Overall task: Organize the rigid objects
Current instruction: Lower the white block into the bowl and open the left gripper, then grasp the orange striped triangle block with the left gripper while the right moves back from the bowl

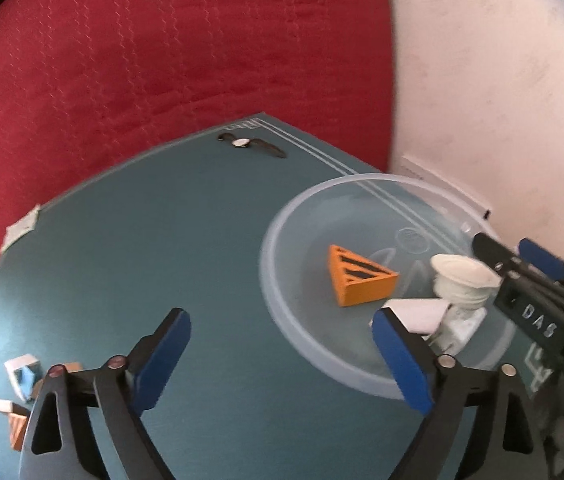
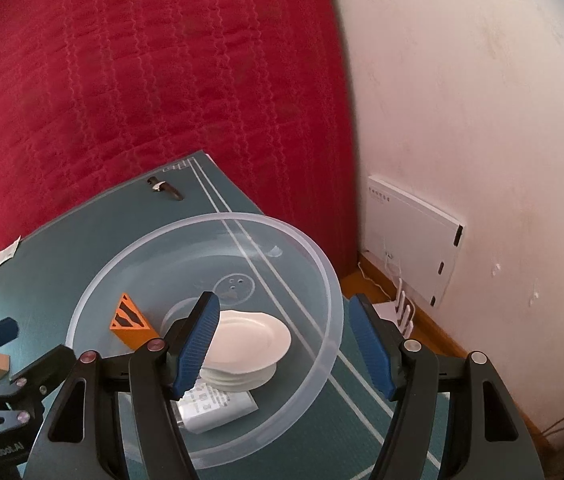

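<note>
At the far left of the teal surface (image 1: 153,240) lies a small cluster of blocks (image 1: 21,388), white, blue and tan. My left tongs (image 1: 282,360) hang spread wide above bare surface, gripping nothing. Toward the far edge lies a wristwatch (image 1: 250,145). Right of centre sits a clear plastic bowl (image 2: 322,264) holding an orange triangular block (image 1: 358,277), a white ridged piece (image 2: 249,340) and a flat white packet (image 2: 217,408) beneath it. My right tongs (image 2: 286,344) are also spread apart and empty, poised over the bowl's near right rim. A red bed (image 2: 141,80) and white wall (image 2: 482,100) stand behind.
</note>
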Demonstrator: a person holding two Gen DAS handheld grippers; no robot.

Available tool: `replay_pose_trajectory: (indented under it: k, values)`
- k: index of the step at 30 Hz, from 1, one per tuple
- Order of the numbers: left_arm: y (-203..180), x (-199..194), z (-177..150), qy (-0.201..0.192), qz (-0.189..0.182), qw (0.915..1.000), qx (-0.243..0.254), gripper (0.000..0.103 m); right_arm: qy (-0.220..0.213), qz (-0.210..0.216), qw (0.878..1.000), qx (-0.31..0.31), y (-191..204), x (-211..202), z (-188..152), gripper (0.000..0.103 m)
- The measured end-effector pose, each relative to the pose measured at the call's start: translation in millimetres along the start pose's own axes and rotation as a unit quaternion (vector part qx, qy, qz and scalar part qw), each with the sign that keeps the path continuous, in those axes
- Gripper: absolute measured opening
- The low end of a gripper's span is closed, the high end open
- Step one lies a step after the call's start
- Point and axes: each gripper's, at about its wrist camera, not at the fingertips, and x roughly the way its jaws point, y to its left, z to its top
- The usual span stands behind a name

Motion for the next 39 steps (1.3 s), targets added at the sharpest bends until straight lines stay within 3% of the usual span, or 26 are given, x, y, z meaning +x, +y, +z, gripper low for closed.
replay_pose_trajectory:
  k: [5, 26, 39]
  values:
    - [3.6, -3.0, -5.0, -0.006, 0.015, 0.9999, 0.002, 0.102, -0.002, 0.005, 1.000, -0.001, 0.2, 1.4, -0.5, 0.069]
    - [61.3, -26.9, -33.8, -0.008, 0.067, 0.9964, -0.052, 0.102, -0.040, 0.003, 0.998, -0.053, 24.9, -9.8, -3.0, 0.073]
    - [125.4, -38.6, -59.9, 0.013, 0.122, 0.9844, -0.126, 0.102, -0.045, 0.037, 0.995, -0.081, 40.1, -17.8, -14.7, 0.074]
